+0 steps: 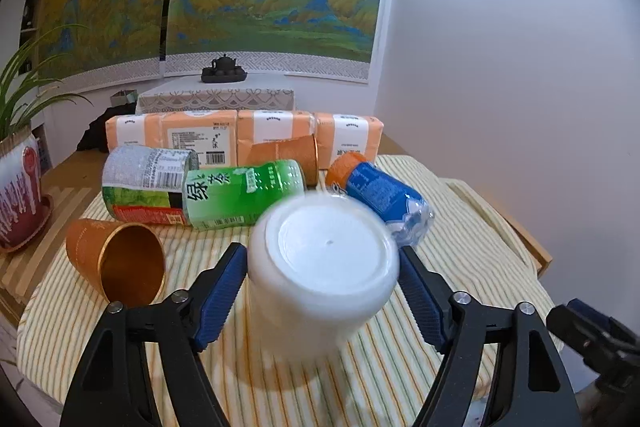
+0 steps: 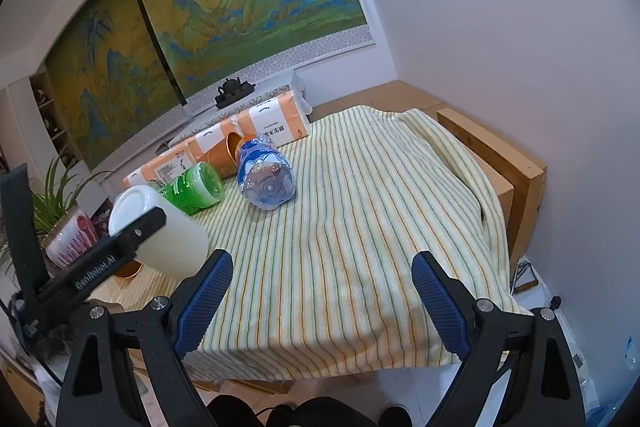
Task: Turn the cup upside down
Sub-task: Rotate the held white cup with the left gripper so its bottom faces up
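A white plastic cup [image 1: 324,267] stands bottom up on the striped cloth, its flat base facing my left wrist camera. It looks motion-blurred. My left gripper [image 1: 322,275] has its blue pads [image 1: 222,301] on either side of the cup with small gaps, jaws open. In the right wrist view the same cup [image 2: 168,235] shows at the left, tilted, partly behind the left gripper's black finger. My right gripper [image 2: 322,303] is open and empty over the cloth's near edge.
An orange cup [image 1: 120,259] lies on its side at the left. A green tea bottle [image 1: 240,195], a can [image 1: 144,179], a blue water bottle [image 1: 384,195] and a second orange cup [image 1: 292,155] lie behind. Tissue packs [image 1: 240,135] line the back. A potted plant [image 1: 20,195] stands far left.
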### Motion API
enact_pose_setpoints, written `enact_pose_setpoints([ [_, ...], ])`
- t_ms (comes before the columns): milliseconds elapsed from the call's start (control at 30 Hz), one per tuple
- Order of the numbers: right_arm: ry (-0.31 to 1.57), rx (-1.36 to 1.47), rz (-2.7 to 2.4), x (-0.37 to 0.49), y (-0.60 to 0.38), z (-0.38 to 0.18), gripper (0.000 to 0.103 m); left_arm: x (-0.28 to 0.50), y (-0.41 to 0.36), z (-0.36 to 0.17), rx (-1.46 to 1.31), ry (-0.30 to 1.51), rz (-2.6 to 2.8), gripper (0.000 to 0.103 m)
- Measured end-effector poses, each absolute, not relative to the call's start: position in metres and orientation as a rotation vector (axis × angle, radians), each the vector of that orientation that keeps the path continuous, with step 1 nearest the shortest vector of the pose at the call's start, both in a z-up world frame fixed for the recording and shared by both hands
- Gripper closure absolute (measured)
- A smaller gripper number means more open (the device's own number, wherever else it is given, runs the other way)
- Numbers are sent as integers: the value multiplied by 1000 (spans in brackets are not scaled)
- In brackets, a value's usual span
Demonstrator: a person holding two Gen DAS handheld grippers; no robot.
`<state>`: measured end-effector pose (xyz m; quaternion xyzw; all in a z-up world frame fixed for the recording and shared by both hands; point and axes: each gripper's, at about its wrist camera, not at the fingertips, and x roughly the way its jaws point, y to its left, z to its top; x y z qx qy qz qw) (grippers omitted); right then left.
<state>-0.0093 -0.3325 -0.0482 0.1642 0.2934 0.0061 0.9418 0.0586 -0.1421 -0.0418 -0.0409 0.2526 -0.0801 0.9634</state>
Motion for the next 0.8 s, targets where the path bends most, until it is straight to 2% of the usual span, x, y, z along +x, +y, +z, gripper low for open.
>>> enact_pose_setpoints([
  [800, 607, 273, 27, -1, -301, -42, 14, 57, -128, -43, -98, 509, -204, 27],
])
